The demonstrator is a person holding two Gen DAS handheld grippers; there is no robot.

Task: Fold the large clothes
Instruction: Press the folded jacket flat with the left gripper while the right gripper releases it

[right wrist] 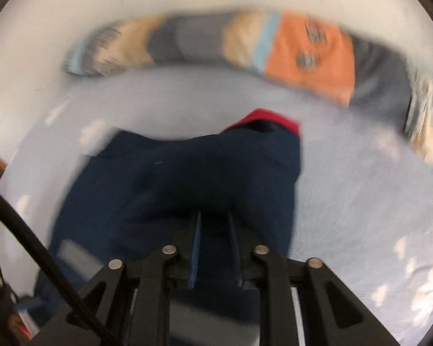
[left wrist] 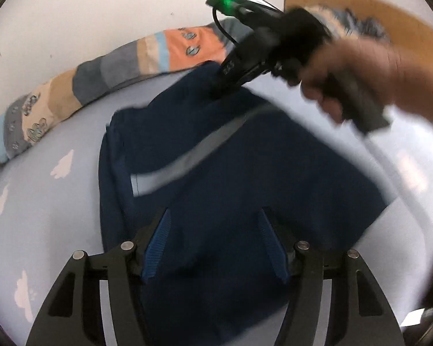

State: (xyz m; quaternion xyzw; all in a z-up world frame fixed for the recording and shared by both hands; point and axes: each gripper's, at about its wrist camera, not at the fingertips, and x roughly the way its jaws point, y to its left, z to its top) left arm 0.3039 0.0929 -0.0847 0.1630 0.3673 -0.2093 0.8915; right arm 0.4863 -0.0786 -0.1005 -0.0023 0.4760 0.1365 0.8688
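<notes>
Right hand-held gripper (right wrist: 213,248) pinches navy garment (right wrist: 187,178).

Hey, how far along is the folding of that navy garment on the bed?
Partly done: the navy garment lies doubled on the blue sheet. In hand: the right gripper is pinched on its fabric, mid-motion and blurred. The left gripper hovers open above it. Left: finishing folds.

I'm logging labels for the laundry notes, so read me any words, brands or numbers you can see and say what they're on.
White marking on the right tool body: blurred, unreadable.
Navy garment, grey stripe: no text visible.
Patchwork bolster: small pictures only, no words.
Nothing else carries writing.
</notes>
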